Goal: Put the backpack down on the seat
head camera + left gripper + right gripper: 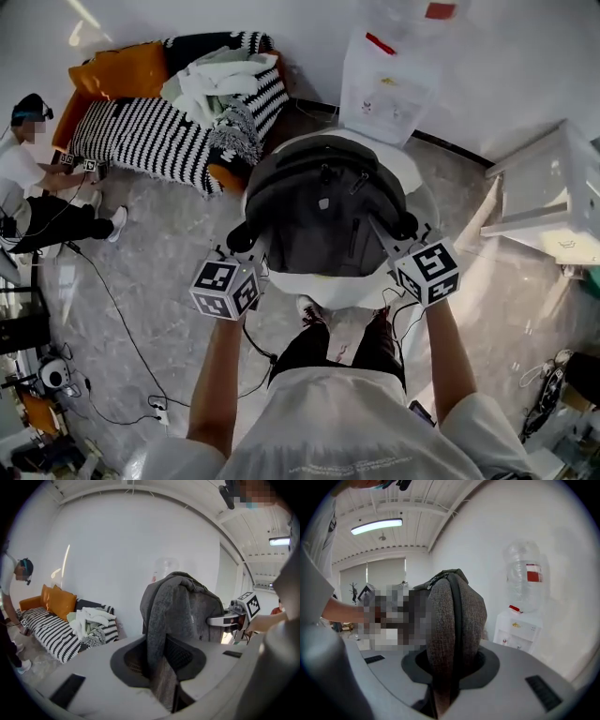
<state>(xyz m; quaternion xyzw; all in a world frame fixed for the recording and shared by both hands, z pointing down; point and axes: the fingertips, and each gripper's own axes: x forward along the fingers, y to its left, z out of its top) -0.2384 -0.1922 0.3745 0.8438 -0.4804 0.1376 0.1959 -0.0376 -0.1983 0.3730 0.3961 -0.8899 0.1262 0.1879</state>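
Left gripper [161, 670] and right gripper [445, 681] are both pinching the backpack [323, 211], jaws narrow. I'm suggesting lowering level, centring on the seat [330, 292], clear of its front edge.

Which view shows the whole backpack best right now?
Head view: it shows the whole backpack from above, over the white seat. The left gripper view shows one side and a strap; the right gripper view only a narrow edge.

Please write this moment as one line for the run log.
left gripper: shut on backpack | right gripper: shut on backpack | backpack: upright over seat, contact unclear
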